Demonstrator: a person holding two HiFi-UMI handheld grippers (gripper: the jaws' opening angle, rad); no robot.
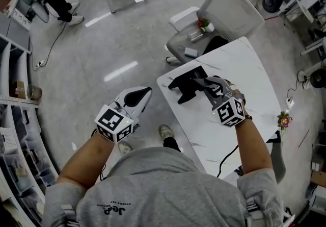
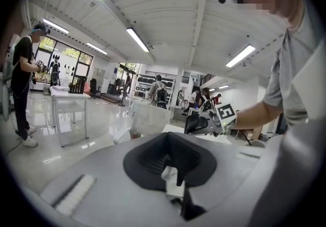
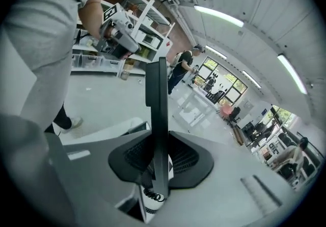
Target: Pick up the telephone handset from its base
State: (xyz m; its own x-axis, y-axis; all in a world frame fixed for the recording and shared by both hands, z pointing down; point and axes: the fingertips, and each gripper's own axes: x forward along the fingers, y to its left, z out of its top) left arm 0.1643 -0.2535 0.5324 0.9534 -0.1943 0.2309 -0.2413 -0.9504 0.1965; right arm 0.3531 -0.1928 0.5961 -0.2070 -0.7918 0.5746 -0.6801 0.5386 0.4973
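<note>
Room: a big, bright workshop with a glossy grey floor [image 1: 102, 42] and open shelving [image 1: 15, 119] down the left side. Other people are well away from the action.
Desk: white marble-patterned desk [image 1: 239, 83], smooth and bare around the phone, with a grey office chair [image 1: 229, 14] parked at its far end. There's room to lift and nothing close enough to knock.
Base: the black angular telephone base [image 1: 179, 89] sits near the desk's far-left corner. It looks light, so a dragging cord could tip or skid it.
Handset: the slim black plastic telephone handset [image 3: 157, 108] looks to be up off its cradle. It stands on end between the right jaws, just above the base.
Right hand-held gripper [image 1: 205, 84]: pinching the handset across its narrow body, pads square on both faces. Best play here is a straight lift with a firm grip and no twisting.
Left hand-held gripper [image 1: 146, 92]: jaws pressed together on nothing, over the floor beside the desk. It's free to steady the base if needed.
Cord: a coiled black cord [image 3: 152, 195] trails below the grip, so watch the slack!
</note>
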